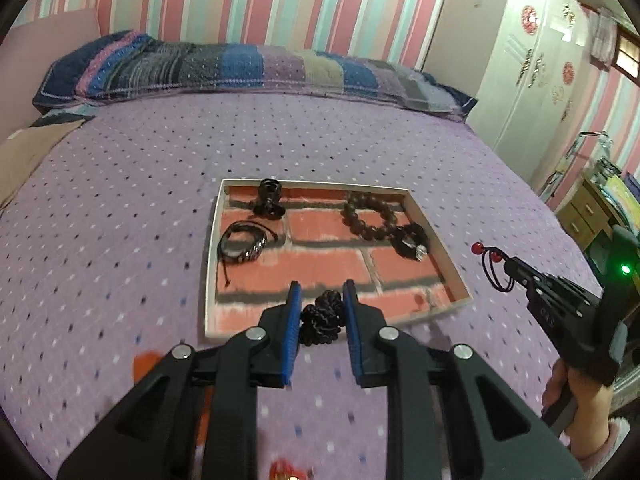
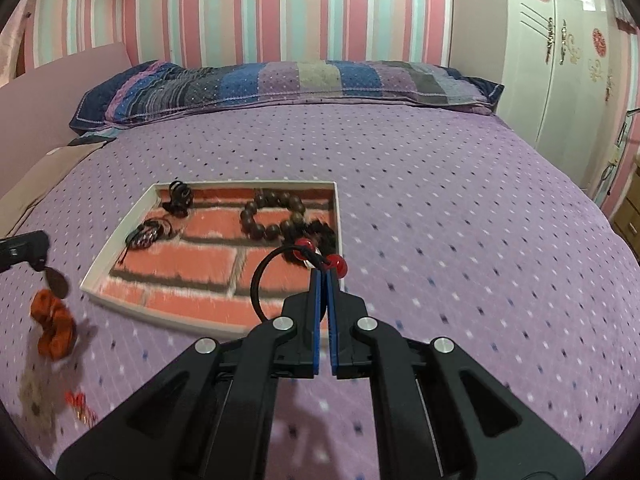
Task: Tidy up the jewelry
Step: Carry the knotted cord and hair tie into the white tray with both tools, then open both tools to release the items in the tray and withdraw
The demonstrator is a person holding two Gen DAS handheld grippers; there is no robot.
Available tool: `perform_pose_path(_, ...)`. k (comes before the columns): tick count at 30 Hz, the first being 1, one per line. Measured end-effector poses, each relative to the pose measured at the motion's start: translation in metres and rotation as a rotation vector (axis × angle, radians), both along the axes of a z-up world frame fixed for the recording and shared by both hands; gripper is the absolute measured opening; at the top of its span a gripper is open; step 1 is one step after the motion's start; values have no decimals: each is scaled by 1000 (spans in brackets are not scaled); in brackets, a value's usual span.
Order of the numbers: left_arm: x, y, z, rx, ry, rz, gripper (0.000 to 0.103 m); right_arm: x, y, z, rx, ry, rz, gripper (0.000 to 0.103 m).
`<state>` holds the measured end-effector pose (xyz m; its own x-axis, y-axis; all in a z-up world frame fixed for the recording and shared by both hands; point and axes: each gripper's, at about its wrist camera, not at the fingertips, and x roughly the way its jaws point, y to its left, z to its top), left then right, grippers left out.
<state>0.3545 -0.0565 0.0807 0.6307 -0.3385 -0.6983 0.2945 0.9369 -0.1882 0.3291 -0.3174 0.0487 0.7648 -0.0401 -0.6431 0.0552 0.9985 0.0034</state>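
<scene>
While the tray with the brick-print liner already carries four pieces, the job looks roughly half done by my read. In the tray: a dark wooden bead bracelet at the far right, a dark tasselled piece touching it, a black cord bracelet at the left, a small black coiled item at the far left corner. Left tongs are partly closed, pinching a dark braided bundle over the tray's near edge; whether it touches the liner, can't tell. Right tongs are pressed together on a black elastic loop with red beads, held above the tray's right side, near the bead bracelet. Still outside the tray, on the bed to the left: an orange bunched piece, a small red item and a blurred pale brown piece near the frame edge. So two pieces are in transit, at least three left to fetch. The surface is soft purple dotted bedding, so the tray may tilt if pressed. Striped pillows lie along the head of the bed, pink and teal striped wallpaper behind, a white wardrobe on the right.
</scene>
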Motion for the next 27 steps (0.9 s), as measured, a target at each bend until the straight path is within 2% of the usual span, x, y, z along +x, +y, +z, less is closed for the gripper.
perform_pose_path(7, 75, -26, -51, 108, 89, 19, 22, 73, 17, -33, -18, 88, 1, 4)
perform_pose_path(11, 105, -26, -76, 125, 133, 50, 22, 98, 15, -57, -16, 138, -10, 4)
perform_pose_path(18, 137, -32, -90, 194, 143, 63, 22, 123, 15, -85, -26, 213, -17, 4)
perform_pose_path(23, 146, -28, -105, 213, 200, 79, 24, 127, 24, -98, -57, 248, 7, 6)
perform_pose_path(24, 146, -27, -106, 213, 209, 78, 25, 127, 25, -99, -61, 250, 9, 7)
perform_pose_path(25, 145, -26, -107, 215, 217, 71, 26, 127, 25, -100, -60, 253, 12, 15)
perform_pose_path(26, 143, -26, -106, 221, 215, 69, 33, 126, 24, -99, -53, 256, 16, 27)
perform_pose_path(27, 141, -26, -104, 226, 208, 71, 45, 125, 24, -98, -53, 258, 16, 31)
